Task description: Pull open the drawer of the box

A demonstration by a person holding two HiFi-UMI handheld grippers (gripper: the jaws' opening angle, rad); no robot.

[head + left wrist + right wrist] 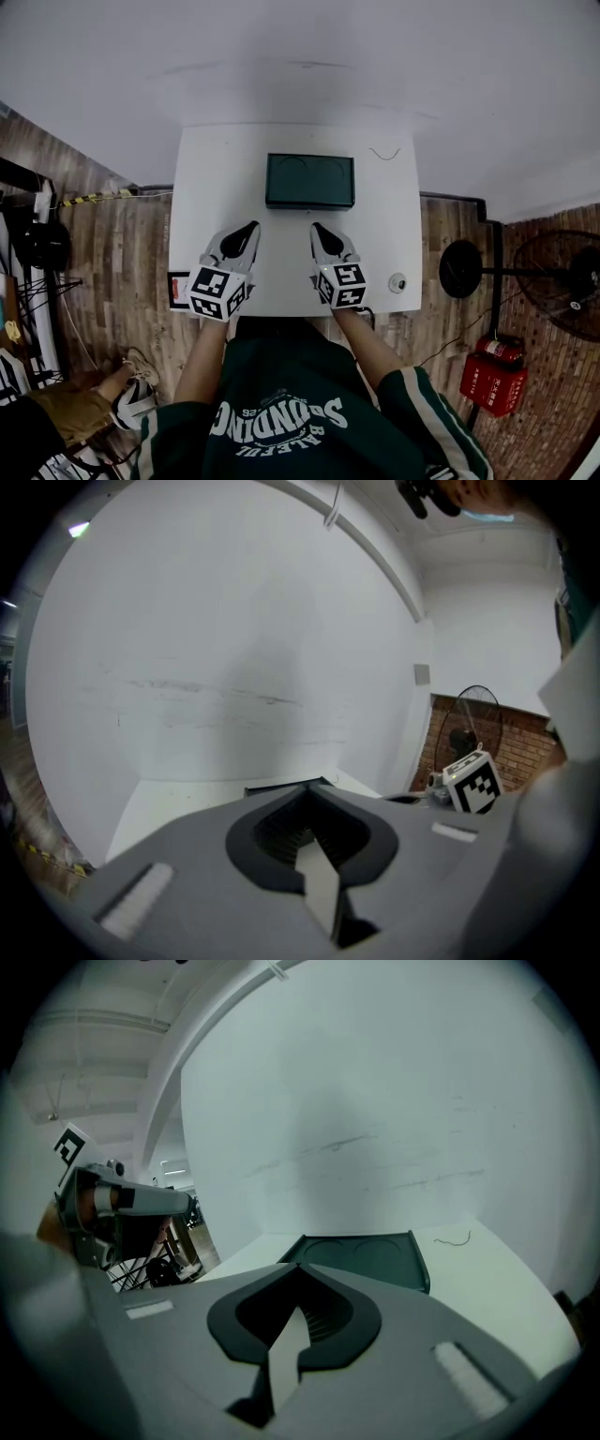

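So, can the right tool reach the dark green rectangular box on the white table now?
Probably yes: the right tool points at the dark green rectangular box, with only bare white table between them. Its jaws are shut.

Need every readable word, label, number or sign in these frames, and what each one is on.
"SOUNDING": large white print on the person's green shirt, seen upside down; best reading only.
Smaller line and number beside it: too blurred to read.
White characters on the red fire-extinguisher case: too small to read.
Left marker cube and right marker cube: black-and-white patterns, no text.
Green box: no label visible.
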